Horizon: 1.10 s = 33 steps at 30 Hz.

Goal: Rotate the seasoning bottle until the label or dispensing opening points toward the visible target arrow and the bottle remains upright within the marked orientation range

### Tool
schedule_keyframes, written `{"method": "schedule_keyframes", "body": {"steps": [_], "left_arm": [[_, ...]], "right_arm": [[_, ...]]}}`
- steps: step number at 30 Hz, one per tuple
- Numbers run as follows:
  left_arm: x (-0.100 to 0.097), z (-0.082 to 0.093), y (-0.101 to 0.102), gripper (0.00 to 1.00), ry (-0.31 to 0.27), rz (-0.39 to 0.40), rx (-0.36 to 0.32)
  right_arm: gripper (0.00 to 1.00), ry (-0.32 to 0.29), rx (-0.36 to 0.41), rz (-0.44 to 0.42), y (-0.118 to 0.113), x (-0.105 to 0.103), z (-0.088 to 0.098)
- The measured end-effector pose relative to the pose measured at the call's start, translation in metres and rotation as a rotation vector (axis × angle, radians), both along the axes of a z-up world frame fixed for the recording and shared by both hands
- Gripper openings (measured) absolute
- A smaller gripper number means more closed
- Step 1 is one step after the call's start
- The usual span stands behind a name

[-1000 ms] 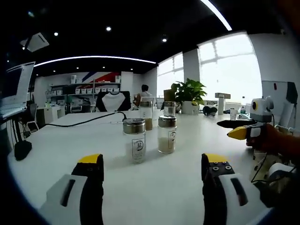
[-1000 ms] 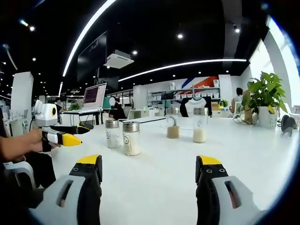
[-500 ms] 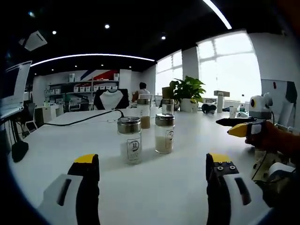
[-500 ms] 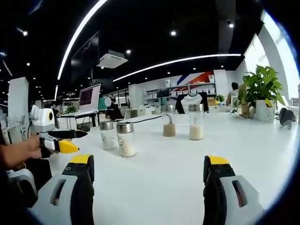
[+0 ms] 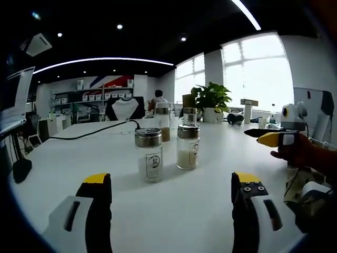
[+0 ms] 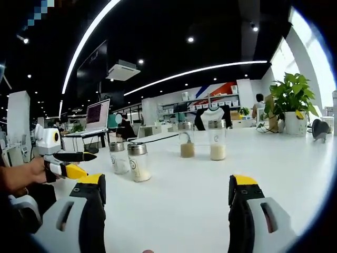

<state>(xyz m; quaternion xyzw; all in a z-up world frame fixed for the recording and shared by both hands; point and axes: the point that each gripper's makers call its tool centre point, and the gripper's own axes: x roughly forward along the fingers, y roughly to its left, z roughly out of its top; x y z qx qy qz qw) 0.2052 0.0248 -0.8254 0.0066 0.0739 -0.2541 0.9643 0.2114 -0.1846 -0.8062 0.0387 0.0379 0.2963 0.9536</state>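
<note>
Nearest, the left gripper (image 5: 171, 184) and the right gripper (image 6: 166, 184) both hover with jaws spread wide and empty over the white bench (image 5: 174, 211). Beyond stand two clear glass seasoning bottles with steel caps (image 5: 149, 156), upright, close together but apart; any arrow is not visible. A careless pinch could tip one bottle into its neighbour; the small labels are too blurred to read
</note>
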Motion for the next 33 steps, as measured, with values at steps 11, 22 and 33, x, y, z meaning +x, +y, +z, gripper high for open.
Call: {"method": "schedule_keyframes", "body": {"steps": [11,22,33], "left_arm": [[-0.005,-0.002,-0.008,0.98,-0.006,-0.031,0.013],[-0.008,-0.006,-0.009,0.98,0.004,-0.046,0.024],[-0.008,-0.009,-0.004,0.97,0.011,-0.040,0.018]], "right_arm": [[0.95,-0.043,0.070,-0.032,-0.005,0.012,0.016],[0.99,-0.061,-0.027,-0.107,-0.015,0.025,0.017],[0.99,-0.081,-0.086,-0.092,-0.008,0.027,0.015]]}}
